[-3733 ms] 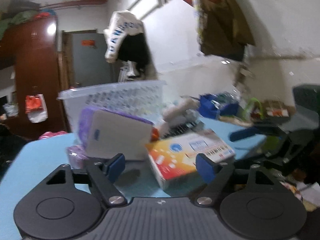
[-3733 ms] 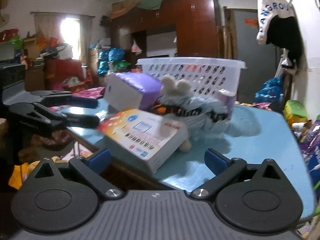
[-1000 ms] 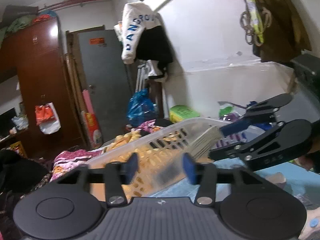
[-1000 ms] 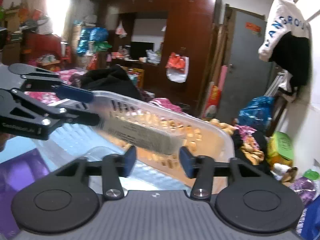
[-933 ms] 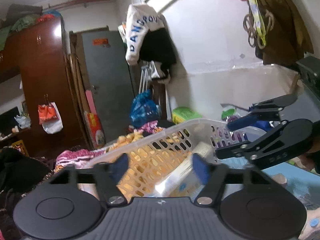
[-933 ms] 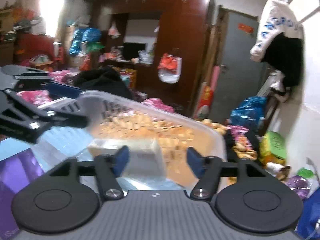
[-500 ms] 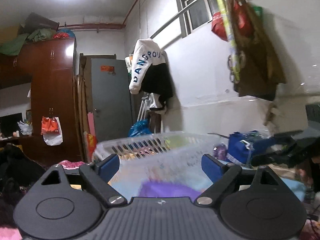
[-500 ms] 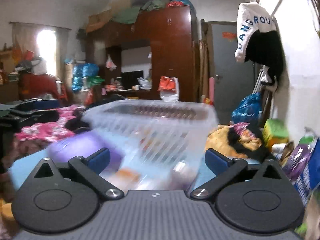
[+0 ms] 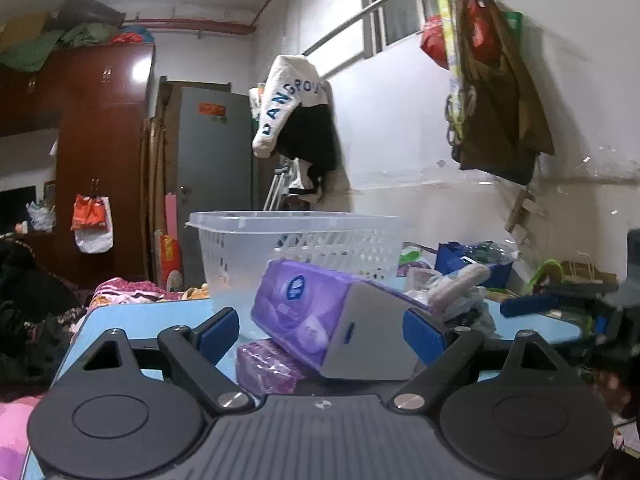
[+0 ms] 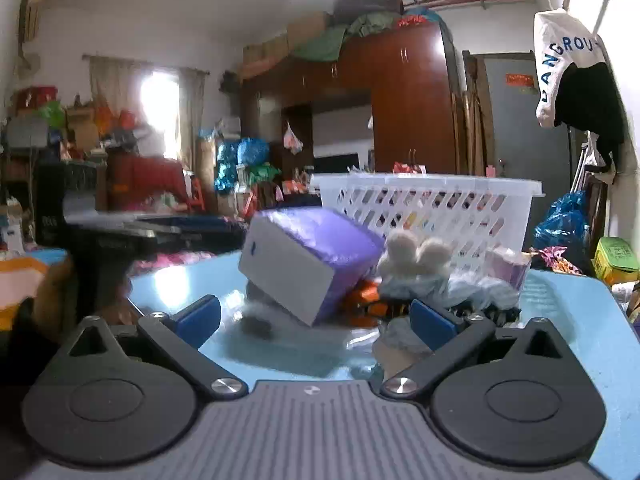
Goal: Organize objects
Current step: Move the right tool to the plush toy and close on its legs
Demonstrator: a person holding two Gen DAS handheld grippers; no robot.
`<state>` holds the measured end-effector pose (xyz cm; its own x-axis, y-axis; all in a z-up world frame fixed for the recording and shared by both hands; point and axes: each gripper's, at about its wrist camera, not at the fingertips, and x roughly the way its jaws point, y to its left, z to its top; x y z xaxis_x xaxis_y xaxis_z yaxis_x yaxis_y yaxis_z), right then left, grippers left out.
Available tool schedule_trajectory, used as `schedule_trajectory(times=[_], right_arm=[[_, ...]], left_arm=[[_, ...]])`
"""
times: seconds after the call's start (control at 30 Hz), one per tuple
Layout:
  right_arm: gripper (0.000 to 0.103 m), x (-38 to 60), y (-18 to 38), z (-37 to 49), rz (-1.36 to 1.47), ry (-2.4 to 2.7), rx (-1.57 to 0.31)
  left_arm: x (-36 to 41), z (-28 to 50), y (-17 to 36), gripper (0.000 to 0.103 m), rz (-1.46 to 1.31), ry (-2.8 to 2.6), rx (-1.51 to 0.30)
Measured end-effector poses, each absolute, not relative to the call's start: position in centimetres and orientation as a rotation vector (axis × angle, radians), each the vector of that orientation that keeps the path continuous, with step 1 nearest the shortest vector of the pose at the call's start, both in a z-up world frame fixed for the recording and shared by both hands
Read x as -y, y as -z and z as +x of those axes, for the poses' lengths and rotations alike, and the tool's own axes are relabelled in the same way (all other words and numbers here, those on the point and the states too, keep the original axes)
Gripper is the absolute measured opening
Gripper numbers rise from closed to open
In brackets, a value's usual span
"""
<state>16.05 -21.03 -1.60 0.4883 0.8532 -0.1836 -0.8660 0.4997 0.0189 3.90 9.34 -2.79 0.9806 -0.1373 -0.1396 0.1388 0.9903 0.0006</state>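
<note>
A purple tissue pack point(image 9: 332, 316) lies tilted on a smaller purple packet point(image 9: 268, 364) on the blue table point(image 9: 132, 316). It also shows in the right wrist view point(image 10: 312, 256). My left gripper point(image 9: 320, 330) is open, its fingers either side of the pack. My right gripper point(image 10: 316, 320) is open and empty, low over the table before the pack. A white plush toy point(image 10: 416, 260) lies beside the pack. The white plastic basket point(image 9: 304, 248) stands behind, also in the right wrist view point(image 10: 428, 208). The right gripper's blue finger point(image 9: 532, 304) shows at the right.
An orange packet point(image 10: 360, 300) lies under the pack. A small dark object point(image 10: 256, 322) sits on the table near my right gripper. Bags and clutter point(image 9: 472, 264) line the table's far right side. The left gripper's body point(image 10: 132, 240) stands at the table's left edge.
The orange and white box went into the basket when both grippers let go of it. Both grippers have come back low to the table, open, facing the purple pack.
</note>
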Motion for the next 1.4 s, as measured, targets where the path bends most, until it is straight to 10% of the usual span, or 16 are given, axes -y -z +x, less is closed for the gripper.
schedule_trajectory(times=[0.4,0.57,0.9,1.13,1.4], right_arm=[[0.103,24.3,3.6,16.4,-0.052,-0.941,-0.223],[0.078,23.5,4.9,16.2,-0.067,-0.936,-0.256],[0.075,23.3,5.9,16.7,-0.050,-0.893,-0.250],[0.043,23.1,5.9,16.9,-0.059,-0.888,-0.256],[0.036,23.4,5.6,16.7,-0.106,-0.894,-0.234]], left_arm=[[-3.0,2.9,2.0,0.091,0.077,0.263,-0.108],[0.6,5.7,1.3,0.091,0.131,0.306,-0.145],[2.1,11.3,2.0,0.085,0.096,0.320,-0.236],[2.8,12.6,2.6,0.053,0.118,0.301,-0.270],[2.6,12.1,2.5,0.034,0.135,0.303,-0.258]])
